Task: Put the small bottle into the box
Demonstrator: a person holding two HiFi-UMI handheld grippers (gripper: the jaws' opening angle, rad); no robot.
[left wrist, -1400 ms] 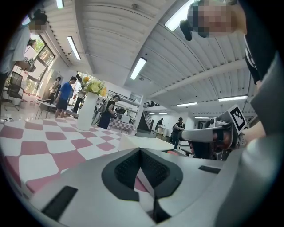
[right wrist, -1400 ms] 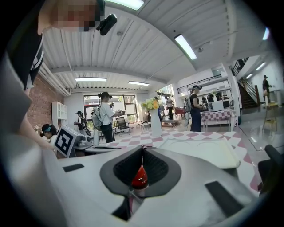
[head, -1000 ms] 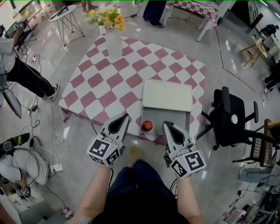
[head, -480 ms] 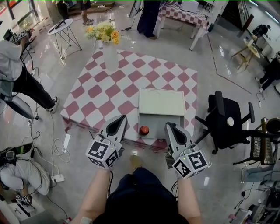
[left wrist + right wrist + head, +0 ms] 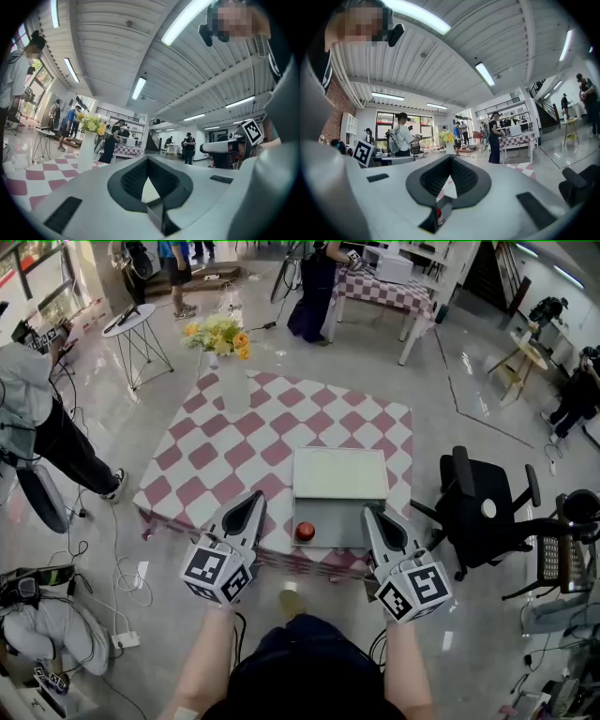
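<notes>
Left tool point(image 5: 251, 504) first: its own view shows the two jaws pressed together at the tip with nothing between them. Right tool point(image 5: 373, 517), same story: jaws together, empty, and through the gap low in its view a speck of red shows. Both point level, out over the near edge of the desk point(image 5: 208, 457), each with its marker cube back at the wrist.

Between the two tips sits the box point(image 5: 352, 517), grey inside, its white lid point(image 5: 339, 472) laid open on the far side. And there is the small bottle point(image 5: 305, 532), red cap up, standing in the box's near left part, closer to the left tool than to the right. Neither tool touches the box or the bottle.

Out from there, the desk wears a pink-and-white checked cloth. At its far left corner stands a pale vase point(image 5: 229, 373) with yellow and orange flowers point(image 5: 217, 334), well apart from the box. A black office chair point(image 5: 483, 507) crowds the desk's right side, just beside the right tool's flank. On the left a person point(image 5: 42, 418) stands near the desk, with cables point(image 5: 122, 554) looping over the floor below. A small round side table point(image 5: 131, 317) and a second checked table point(image 5: 384, 287) sit further back.
</notes>
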